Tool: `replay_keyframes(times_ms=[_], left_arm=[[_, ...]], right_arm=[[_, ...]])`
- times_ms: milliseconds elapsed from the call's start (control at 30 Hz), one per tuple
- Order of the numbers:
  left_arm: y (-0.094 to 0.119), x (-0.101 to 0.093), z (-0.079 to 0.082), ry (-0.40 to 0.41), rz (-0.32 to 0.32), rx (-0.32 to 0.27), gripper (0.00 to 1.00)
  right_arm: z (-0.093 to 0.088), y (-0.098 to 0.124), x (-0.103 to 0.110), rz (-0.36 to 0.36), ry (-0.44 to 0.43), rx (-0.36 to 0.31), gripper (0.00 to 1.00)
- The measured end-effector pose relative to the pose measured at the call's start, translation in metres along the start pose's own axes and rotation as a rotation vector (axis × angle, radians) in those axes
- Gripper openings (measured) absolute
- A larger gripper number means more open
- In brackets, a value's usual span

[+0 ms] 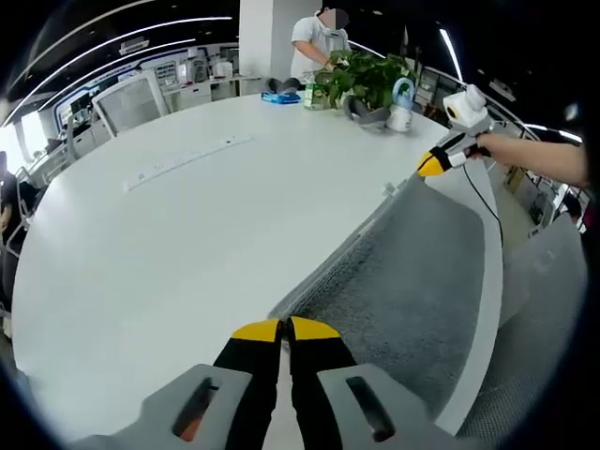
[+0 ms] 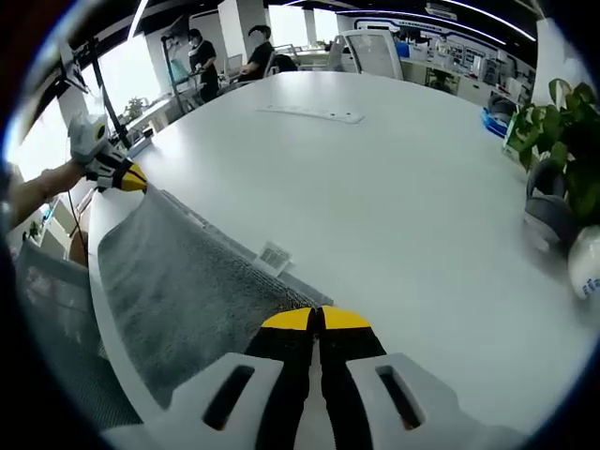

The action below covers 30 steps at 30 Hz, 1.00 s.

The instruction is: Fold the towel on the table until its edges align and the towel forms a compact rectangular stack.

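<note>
A grey towel [image 1: 412,272] lies stretched along the near edge of the white round table [image 1: 187,244], partly draped over the rim. My left gripper [image 1: 284,330] is shut on one corner of it. The right gripper [image 1: 429,167], held by a hand, pinches the far corner. In the right gripper view, my right gripper [image 2: 316,319] is shut on the towel [image 2: 178,281] near its white label [image 2: 272,255]. The left gripper [image 2: 131,178] holds the opposite corner at the table's [image 2: 375,178] edge.
A potted plant [image 1: 366,80], grey headphones [image 1: 367,114] and a white cup [image 1: 401,117] stand at the table's far side, beside a blue object [image 1: 279,97]. A white power strip [image 1: 187,161] lies mid-table. A person [image 1: 314,42] and office chairs [image 1: 131,101] are beyond.
</note>
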<state>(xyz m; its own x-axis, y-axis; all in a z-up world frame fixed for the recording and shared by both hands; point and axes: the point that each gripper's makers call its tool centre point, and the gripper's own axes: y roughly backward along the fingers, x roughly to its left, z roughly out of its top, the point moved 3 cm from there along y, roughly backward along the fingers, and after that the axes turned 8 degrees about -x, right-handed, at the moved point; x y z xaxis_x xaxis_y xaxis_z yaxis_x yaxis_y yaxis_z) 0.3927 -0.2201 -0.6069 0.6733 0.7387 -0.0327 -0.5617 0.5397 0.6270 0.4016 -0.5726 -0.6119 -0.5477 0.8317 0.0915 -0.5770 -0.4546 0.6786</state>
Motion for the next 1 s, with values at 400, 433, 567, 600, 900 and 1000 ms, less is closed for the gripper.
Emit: replay_keyframes(times_ms=[400, 433, 567, 600, 900, 1000], left_arm=[[-0.011, 0.002, -0.010, -0.039, 0.011, 0.017, 0.04], [-0.012, 0.003, -0.012, -0.050, 0.015, 0.018, 0.05], [-0.016, 0.001, -0.014, -0.169, 0.002, 0.022, 0.08], [-0.015, 0.001, -0.015, -0.142, 0.012, 0.035, 0.08], [-0.005, 0.009, -0.007, -0.066, 0.109, -0.023, 0.18], [0.005, 0.001, 0.006, -0.081, 0.135, -0.069, 0.18]], right_arm=[[-0.009, -0.009, -0.002, -0.033, -0.017, 0.004, 0.00], [-0.009, -0.010, -0.001, -0.034, -0.017, 0.004, 0.00], [-0.012, -0.013, -0.001, -0.037, 0.016, -0.005, 0.00], [-0.012, -0.013, -0.001, -0.037, 0.020, -0.007, 0.00], [-0.011, -0.006, -0.008, -0.088, 0.019, -0.040, 0.12], [-0.003, 0.004, -0.014, -0.104, -0.005, -0.110, 0.15]])
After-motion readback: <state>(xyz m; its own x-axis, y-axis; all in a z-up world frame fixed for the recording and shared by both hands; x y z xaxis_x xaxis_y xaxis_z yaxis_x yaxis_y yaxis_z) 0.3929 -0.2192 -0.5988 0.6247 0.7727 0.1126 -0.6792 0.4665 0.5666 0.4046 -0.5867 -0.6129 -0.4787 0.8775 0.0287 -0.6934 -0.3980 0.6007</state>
